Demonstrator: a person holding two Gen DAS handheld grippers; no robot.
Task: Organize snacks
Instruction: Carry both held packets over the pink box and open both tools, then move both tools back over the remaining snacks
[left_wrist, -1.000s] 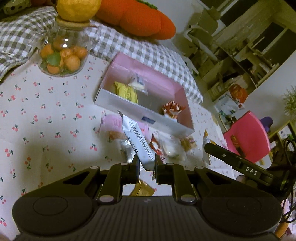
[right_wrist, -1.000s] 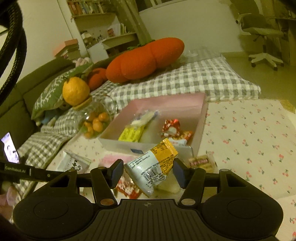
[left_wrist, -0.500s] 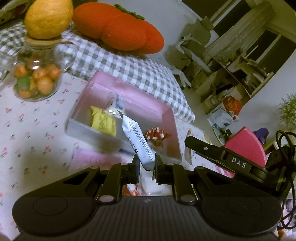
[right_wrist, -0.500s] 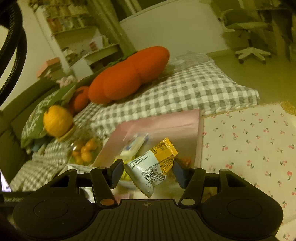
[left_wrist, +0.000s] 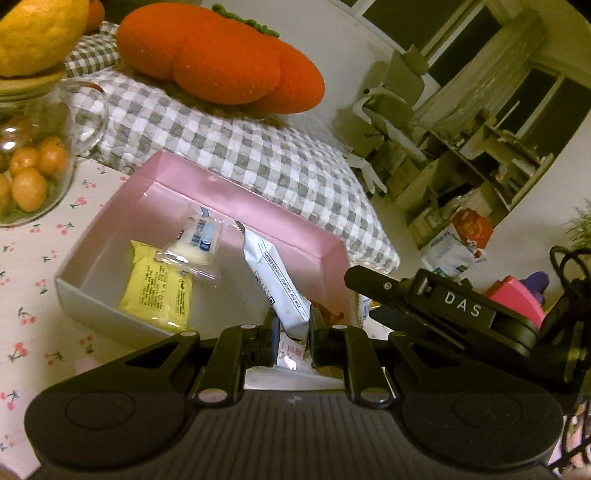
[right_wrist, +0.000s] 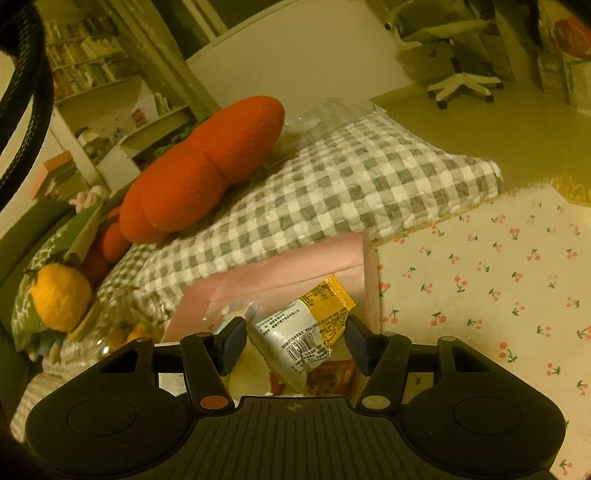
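So in the left wrist view, the left gripper (left_wrist: 292, 330) is pinching the bottom end of a white coconut bar (left_wrist: 273, 282), jaws squeezed tight on it. A second ago the pink box (left_wrist: 236, 199) sat further off toward 12 o'clock with loose snacks scattered on the cloth in front; now the gripper's right up at its near wall and the bar's top end pokes over the inside, just at 3 o'clock of the clear-wrapped candy (left_wrist: 195, 240) and yellow packet (left_wrist: 157, 295) already in there. Right wrist view: the right gripper (right_wrist: 295, 345) has its jaws about half spread, clamped on a white and orange snack pack (right_wrist: 306, 332). The box (right_wrist: 280, 273) has also come much closer here, now just past the fingertips at 12 o'clock, and the view has tilted. Looks to me like both are basically at drop-off, letting go comes next.
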